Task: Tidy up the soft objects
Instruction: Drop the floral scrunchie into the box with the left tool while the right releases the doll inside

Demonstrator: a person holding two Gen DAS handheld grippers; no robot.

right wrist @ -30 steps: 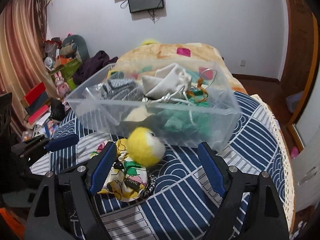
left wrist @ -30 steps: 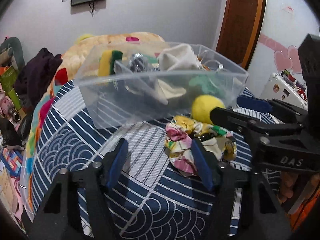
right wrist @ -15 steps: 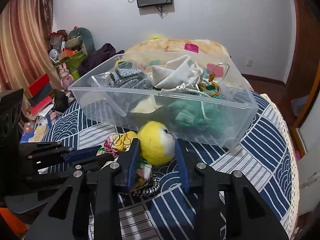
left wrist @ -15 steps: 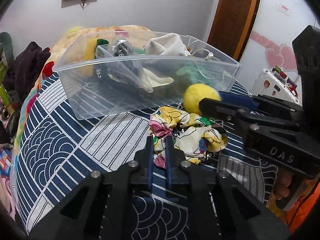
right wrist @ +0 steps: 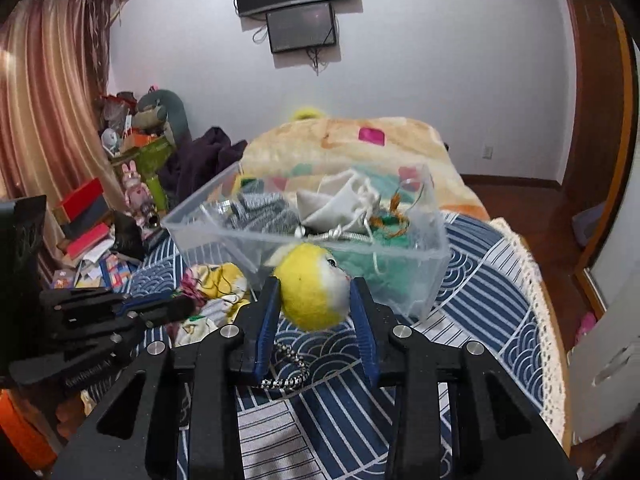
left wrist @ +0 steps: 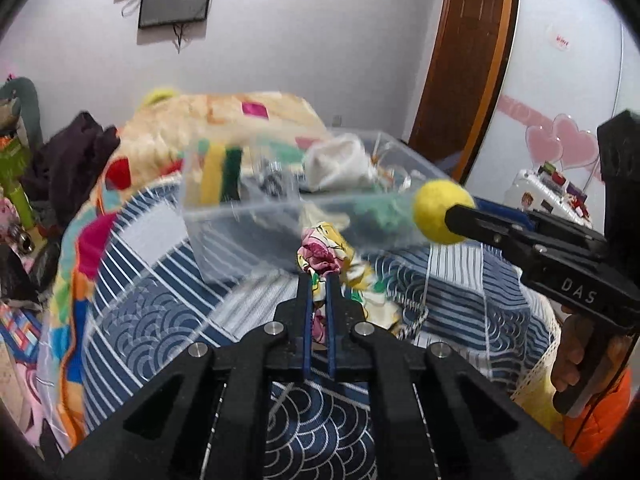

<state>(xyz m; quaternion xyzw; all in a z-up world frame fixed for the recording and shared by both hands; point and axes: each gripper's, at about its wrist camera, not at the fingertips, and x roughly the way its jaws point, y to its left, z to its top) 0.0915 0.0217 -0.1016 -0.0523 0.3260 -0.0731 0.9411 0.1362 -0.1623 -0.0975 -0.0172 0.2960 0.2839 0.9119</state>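
A clear plastic bin point(left wrist: 280, 220) point(right wrist: 424, 252) holding several soft items stands on the blue patterned bed cover. My left gripper point(left wrist: 319, 280) is shut on a floral cloth point(left wrist: 324, 252) and holds it lifted in front of the bin. The cloth also shows in the right wrist view point(right wrist: 216, 284). My right gripper point(right wrist: 316, 296) is shut on a yellow plush ball point(right wrist: 312, 288), raised off the bed with its chain point(right wrist: 286, 364) hanging below. The ball also shows in the left wrist view point(left wrist: 442, 212), level with the bin's front rim.
The bin holds a white drawstring bag point(right wrist: 340, 204), grey knit point(right wrist: 264, 212) and green fabric point(right wrist: 384, 264). A peach blanket point(right wrist: 360, 148) lies behind it. Clutter, boxes and toys point(right wrist: 96, 220) sit left of the bed. The lace edge of the bed point(right wrist: 540, 320) runs along the right.
Both grippers shut, the left on the floral cloth and the right on the yellow ball. Both have since lifted their items off the bed toward the bin.
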